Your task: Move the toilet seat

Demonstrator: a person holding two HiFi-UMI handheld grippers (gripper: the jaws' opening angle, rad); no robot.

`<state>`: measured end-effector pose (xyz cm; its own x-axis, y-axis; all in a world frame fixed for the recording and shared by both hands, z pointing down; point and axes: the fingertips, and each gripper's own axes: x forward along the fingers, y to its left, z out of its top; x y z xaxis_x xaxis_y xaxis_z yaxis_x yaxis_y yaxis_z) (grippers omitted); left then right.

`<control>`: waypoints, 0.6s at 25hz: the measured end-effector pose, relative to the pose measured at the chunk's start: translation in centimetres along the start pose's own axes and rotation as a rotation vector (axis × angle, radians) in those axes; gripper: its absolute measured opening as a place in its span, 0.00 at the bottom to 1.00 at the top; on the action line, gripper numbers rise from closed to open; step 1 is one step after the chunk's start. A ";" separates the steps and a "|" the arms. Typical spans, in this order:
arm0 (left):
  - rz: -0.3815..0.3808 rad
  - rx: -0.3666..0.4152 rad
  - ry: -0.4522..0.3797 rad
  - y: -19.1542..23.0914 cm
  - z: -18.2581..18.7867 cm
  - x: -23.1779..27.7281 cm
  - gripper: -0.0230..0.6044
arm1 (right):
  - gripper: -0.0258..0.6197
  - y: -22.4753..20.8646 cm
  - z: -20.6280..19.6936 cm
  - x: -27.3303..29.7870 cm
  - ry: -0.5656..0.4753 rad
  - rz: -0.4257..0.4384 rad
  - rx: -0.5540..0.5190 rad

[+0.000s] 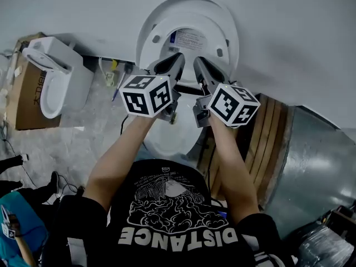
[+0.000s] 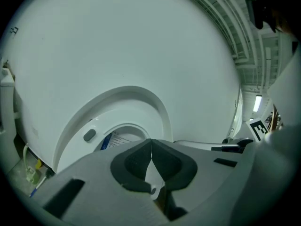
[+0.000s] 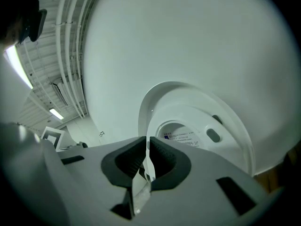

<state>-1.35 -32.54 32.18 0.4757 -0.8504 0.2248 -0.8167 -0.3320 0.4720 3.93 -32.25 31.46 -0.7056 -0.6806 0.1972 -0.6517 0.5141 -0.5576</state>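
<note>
A white toilet stands against the wall with its lid (image 1: 167,10) and seat (image 1: 161,40) both raised. A printed label shows through the seat's opening. My right gripper (image 1: 198,62) is at the seat's inner rim, and the right gripper view shows its pads shut on a thin white edge of the seat (image 3: 188,108). My left gripper (image 1: 178,59) is just left of it, with its pads (image 2: 141,159) pressed together and nothing seen between them. In the left gripper view the seat (image 2: 80,126) and lid (image 2: 120,93) arch behind the jaws. The bowl (image 1: 167,141) lies below my forearms.
A second white toilet (image 1: 55,77) rests on a cardboard box (image 1: 25,102) at the left. Wooden boards (image 1: 270,138) and a grey metal sheet (image 1: 317,166) are on the right. Cables lie on the concrete floor (image 1: 72,149). Another person's sleeve (image 1: 16,221) shows at lower left.
</note>
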 end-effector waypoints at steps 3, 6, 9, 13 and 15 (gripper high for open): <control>0.012 0.052 0.010 -1.0 -0.9 -1.1 0.06 | 0.09 1.0 -0.9 -1.3 0.011 -0.015 -0.057; 0.014 0.100 0.017 -1.7 -1.4 -2.5 0.06 | 0.09 2.3 -1.6 -2.3 0.012 -0.033 -0.107; 0.009 0.127 0.026 -2.2 -1.9 -4.3 0.06 | 0.09 3.8 -2.4 -3.3 0.005 -0.057 -0.156; 0.003 0.172 0.042 -2.3 -3.2 -7.0 0.06 | 0.09 5.8 -4.2 -4.5 0.005 -0.105 -0.221; -0.010 0.180 0.052 -2.4 -3.8 -8.2 0.06 | 0.09 6.5 -5.2 -5.1 0.005 -0.134 -0.232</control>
<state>-2.09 -23.22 32.40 0.4964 -0.8262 0.2665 -0.8549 -0.4118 0.3156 1.79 -22.71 31.05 -0.6101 -0.7480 0.2612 -0.7851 0.5262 -0.3266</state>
